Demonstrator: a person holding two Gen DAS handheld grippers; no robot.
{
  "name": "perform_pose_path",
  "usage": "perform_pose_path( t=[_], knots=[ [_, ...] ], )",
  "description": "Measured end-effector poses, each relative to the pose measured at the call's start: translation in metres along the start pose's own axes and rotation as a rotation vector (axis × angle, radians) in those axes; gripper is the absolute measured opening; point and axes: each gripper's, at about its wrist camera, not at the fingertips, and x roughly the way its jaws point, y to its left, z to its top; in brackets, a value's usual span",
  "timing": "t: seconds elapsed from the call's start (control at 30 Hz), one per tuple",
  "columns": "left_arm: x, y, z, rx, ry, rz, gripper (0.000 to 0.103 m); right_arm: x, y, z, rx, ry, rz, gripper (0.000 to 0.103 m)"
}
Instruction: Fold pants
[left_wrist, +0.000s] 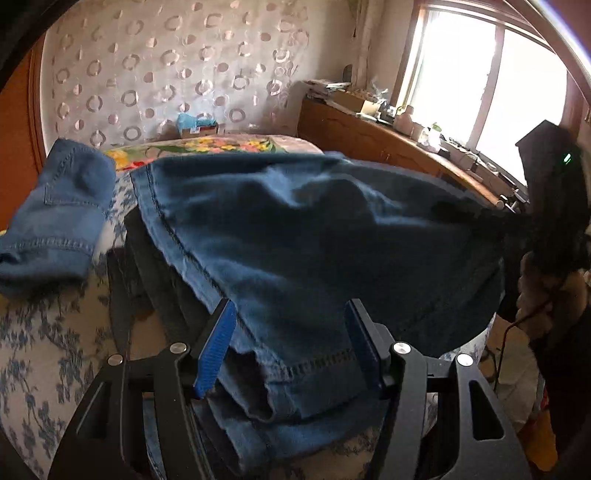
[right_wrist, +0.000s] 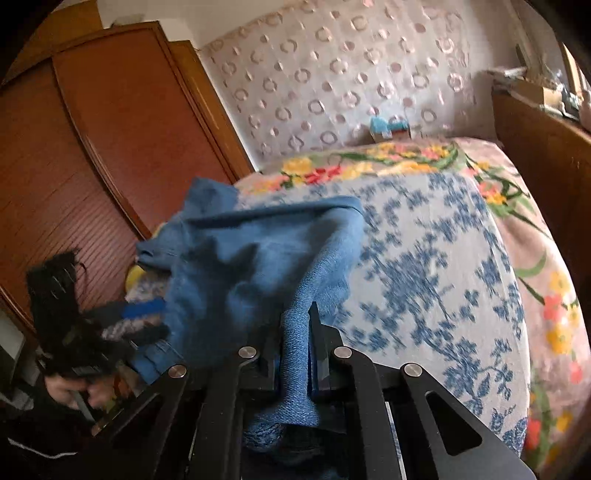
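Blue jeans (left_wrist: 314, 236) are draped across the flowered bed sheet (left_wrist: 37, 350), one side lifted and pulled taut toward the right. My left gripper (left_wrist: 291, 345) is open, and a stitched hem of the jeans lies loose between its blue pads (left_wrist: 218, 347). At the right edge, my right gripper (left_wrist: 461, 210) pinches the raised fabric. In the right wrist view my right gripper (right_wrist: 298, 314) is shut on a bunched strip of the jeans (right_wrist: 258, 258). The left gripper (right_wrist: 144, 319) shows at the lower left beside the cloth.
A second pair of folded jeans (left_wrist: 55, 214) lies at the far left of the bed. Dark cloth (left_wrist: 147, 266) sits under the jeans. A wooden wardrobe (right_wrist: 92, 147) stands to the left, and a cluttered wooden cabinet (left_wrist: 369, 136) runs below the window. A hand (left_wrist: 543, 295) holds the right gripper.
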Motion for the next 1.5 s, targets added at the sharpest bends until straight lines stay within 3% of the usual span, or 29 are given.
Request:
perform_pose_path(
  t=[0.2, 0.5, 0.77, 0.93, 1.07, 1.13, 1.33, 1.5],
  knots=[
    [-0.017, 0.010, -0.009, -0.034, -0.026, 0.027, 0.062, -0.002, 0.031, 0.009, -0.053, -0.027, 0.037, 0.010],
    [-0.082, 0.044, -0.023, -0.086, -0.120, 0.125, 0.062, 0.039, 0.104, 0.017, -0.171, -0.002, 0.133, 0.009],
    [-0.136, 0.096, -0.044, -0.161, -0.176, 0.231, 0.062, 0.112, 0.173, 0.005, -0.260, 0.118, 0.217, 0.009],
    [-0.146, 0.113, -0.050, -0.185, -0.191, 0.263, 0.062, 0.164, 0.198, -0.019, -0.284, 0.244, 0.248, 0.009],
    [-0.148, 0.118, -0.052, -0.198, -0.199, 0.265, 0.062, 0.182, 0.206, -0.030, -0.306, 0.284, 0.237, 0.009],
    [-0.148, 0.119, -0.052, -0.193, -0.196, 0.264, 0.062, 0.177, 0.207, -0.026, -0.318, 0.269, 0.221, 0.010],
    [-0.142, 0.104, -0.047, -0.178, -0.193, 0.242, 0.062, 0.100, 0.218, -0.017, -0.385, 0.166, 0.189, 0.036],
    [-0.131, 0.082, -0.038, -0.154, -0.197, 0.195, 0.062, 0.034, 0.186, 0.003, -0.367, 0.016, 0.106, 0.037]
  ],
)
